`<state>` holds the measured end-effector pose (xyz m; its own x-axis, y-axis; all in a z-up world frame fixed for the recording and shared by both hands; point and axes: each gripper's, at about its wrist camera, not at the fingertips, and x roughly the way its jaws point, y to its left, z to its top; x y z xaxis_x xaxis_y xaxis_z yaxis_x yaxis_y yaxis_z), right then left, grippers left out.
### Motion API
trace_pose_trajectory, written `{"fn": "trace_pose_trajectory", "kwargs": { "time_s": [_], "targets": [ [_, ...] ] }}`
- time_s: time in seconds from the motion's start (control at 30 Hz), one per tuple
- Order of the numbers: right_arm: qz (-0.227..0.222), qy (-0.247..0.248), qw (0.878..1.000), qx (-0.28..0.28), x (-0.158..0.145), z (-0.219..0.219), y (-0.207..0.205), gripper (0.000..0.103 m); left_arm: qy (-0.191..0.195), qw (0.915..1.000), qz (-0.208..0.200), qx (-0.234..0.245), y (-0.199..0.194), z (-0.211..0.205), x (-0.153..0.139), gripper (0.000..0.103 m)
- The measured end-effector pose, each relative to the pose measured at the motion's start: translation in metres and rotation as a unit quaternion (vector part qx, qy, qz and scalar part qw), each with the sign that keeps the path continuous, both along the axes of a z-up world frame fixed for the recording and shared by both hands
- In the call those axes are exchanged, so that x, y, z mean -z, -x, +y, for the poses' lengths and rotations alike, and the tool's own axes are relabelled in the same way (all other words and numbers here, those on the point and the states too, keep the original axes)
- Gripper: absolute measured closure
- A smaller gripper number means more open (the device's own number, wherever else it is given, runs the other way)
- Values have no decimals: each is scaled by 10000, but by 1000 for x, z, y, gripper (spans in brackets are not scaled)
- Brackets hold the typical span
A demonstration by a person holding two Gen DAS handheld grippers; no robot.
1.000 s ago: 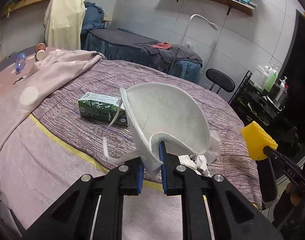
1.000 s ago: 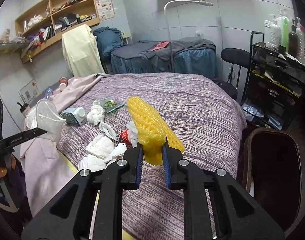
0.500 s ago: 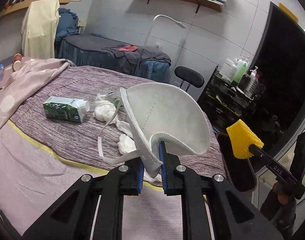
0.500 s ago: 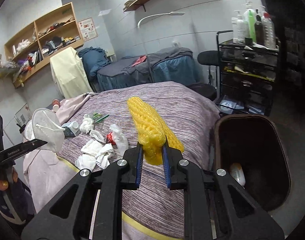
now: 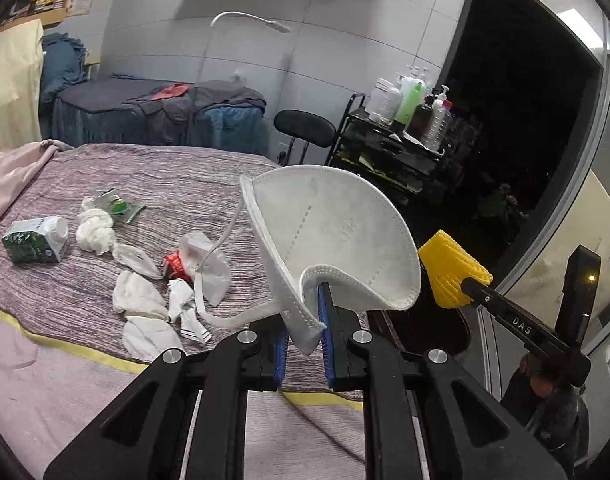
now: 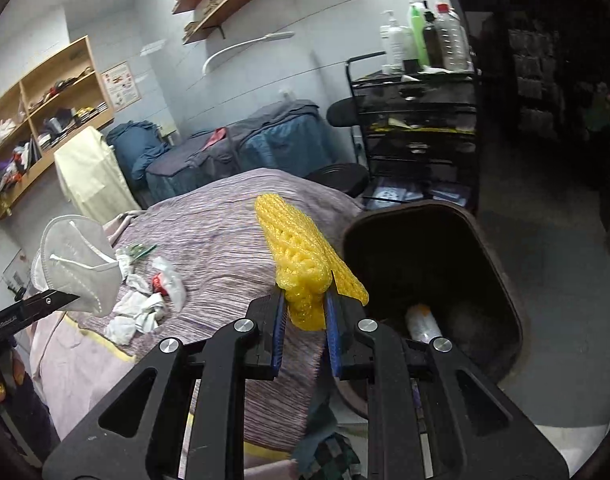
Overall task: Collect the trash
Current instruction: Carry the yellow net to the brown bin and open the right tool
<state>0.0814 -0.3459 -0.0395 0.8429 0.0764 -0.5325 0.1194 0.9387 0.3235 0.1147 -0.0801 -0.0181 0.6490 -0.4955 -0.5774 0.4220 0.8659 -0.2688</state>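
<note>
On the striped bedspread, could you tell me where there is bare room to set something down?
The far half of the striped bedspread, between the litter and the dark stool, lies bare, as does the strip nearest the bin. It is crowded around the crumpled tissues, red wrapper and green carton.

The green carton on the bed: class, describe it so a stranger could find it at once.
Start at the bed with the striped purple cover. Trash lies scattered across it; the carton lies on its side at the far left of the pile, beside a tissue wad. It alone is boxy, green-printed, with a round white cap.
</note>
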Motion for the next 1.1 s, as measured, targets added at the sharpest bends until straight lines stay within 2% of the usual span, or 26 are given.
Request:
{"fn": "trace_pose_trajectory", "kwargs": {
  "time_s": [0.53,0.6,0.63,0.7,0.73,1.1],
  "targets": [
    [535,-377,9950,754,46,-53,-10,83,-140,9974,63,707,7,-63,10,89],
    [637,-400,9938,814,54,-56,-14,75,-166,9969,84,758,6,-68,12,89],
    [710,-415,9928,874,59,-59,-17,59,-165,9967,106,787,6,-69,13,89],
    [750,-514,9901,1067,66,-64,-17,38,-164,9962,148,840,6,-73,16,89],
    [752,-572,9889,1150,69,-66,-15,34,-176,9960,156,862,6,-75,17,89],
    [522,-502,9873,1414,61,-72,11,33,-270,9912,355,1245,4,-109,27,89]
  ]
}}
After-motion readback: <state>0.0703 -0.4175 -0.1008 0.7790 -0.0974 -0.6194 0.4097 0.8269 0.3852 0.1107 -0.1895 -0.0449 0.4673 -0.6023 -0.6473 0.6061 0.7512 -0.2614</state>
